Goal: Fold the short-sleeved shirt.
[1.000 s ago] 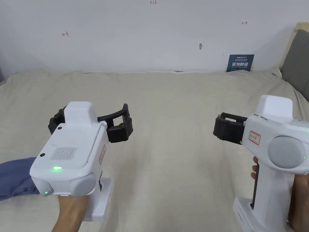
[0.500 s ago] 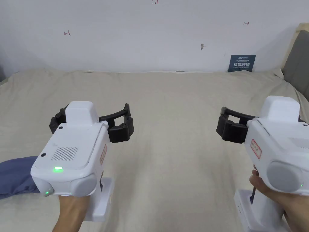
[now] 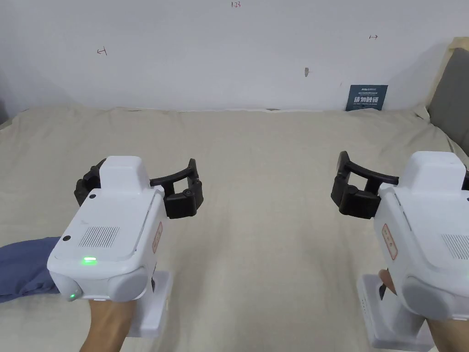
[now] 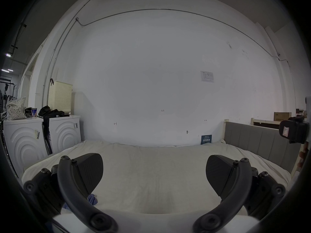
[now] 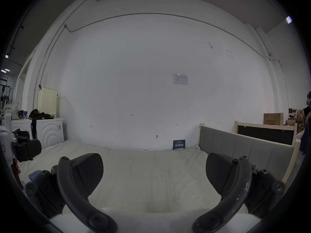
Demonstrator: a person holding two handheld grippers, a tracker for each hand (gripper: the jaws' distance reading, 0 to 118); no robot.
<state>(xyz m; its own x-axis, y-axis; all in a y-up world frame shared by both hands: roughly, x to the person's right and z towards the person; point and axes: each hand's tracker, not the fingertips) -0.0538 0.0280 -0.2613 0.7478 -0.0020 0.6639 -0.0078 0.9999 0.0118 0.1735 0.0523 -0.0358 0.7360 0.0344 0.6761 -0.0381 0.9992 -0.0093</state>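
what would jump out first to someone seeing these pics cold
The two white handheld tools held over a beige bed: the left gripper and the right gripper, both with black jaws spread wide and holding nothing. Next, the crumpled blue shirt at the bed's near left edge, beside the left gripper and untouched. A small dark blue sign leans against the white wall at the far side.

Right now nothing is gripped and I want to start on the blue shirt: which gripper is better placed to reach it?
Left. The left gripper, jaws open, hovers beside the blue shirt at the bed's left edge. The right gripper, also open, is across the bed.
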